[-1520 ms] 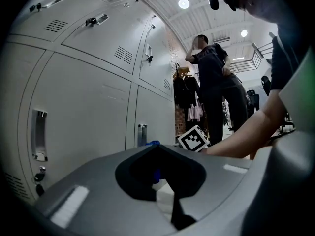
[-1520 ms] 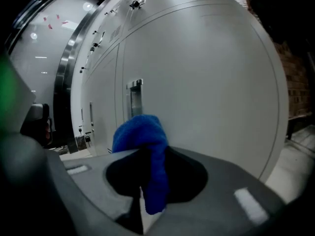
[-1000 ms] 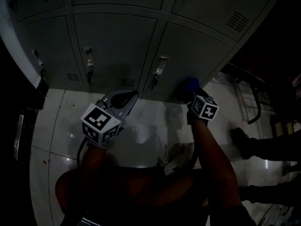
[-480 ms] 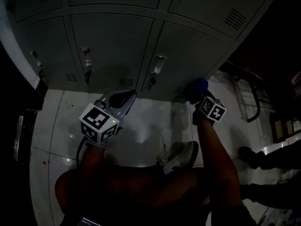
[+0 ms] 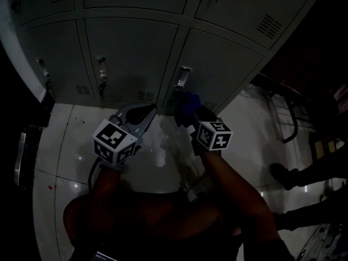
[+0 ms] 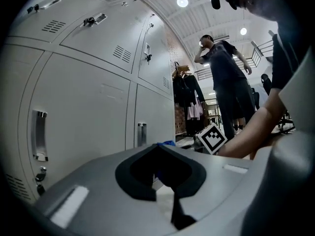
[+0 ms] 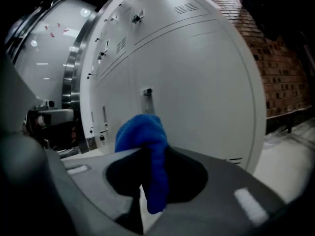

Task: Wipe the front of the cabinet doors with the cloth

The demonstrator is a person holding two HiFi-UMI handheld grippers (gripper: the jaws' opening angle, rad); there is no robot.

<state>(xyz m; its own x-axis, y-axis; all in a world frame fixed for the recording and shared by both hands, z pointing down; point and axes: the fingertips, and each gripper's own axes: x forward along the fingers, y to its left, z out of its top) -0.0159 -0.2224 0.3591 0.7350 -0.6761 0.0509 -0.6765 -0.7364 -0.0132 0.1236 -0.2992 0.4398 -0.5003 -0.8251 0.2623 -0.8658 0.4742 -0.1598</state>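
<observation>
Grey metal cabinet doors (image 5: 130,48) fill the top of the head view, each with a small latch handle (image 5: 183,76). My right gripper (image 5: 189,109) is shut on a blue cloth (image 5: 186,103) and presses it low on the door just below that handle. In the right gripper view the cloth (image 7: 140,132) bulges out over the closed tips, right in front of the pale door (image 7: 197,82). My left gripper (image 5: 142,113) hangs shut and empty above the floor, short of the doors. The cloth's edge (image 6: 167,143) peeks over the left gripper's tips (image 6: 160,147).
The white tiled floor (image 5: 70,140) runs along the cabinet's foot. A person's dark shoe and leg (image 5: 283,173) are at the right, beside a dark metal frame (image 5: 291,116). A standing person (image 6: 226,82) and hanging clothes (image 6: 189,102) show in the left gripper view.
My right gripper has carried the cloth leftward along the bottom of the right-hand door, from its lower right corner to beneath the handle. The left gripper has stayed put.
</observation>
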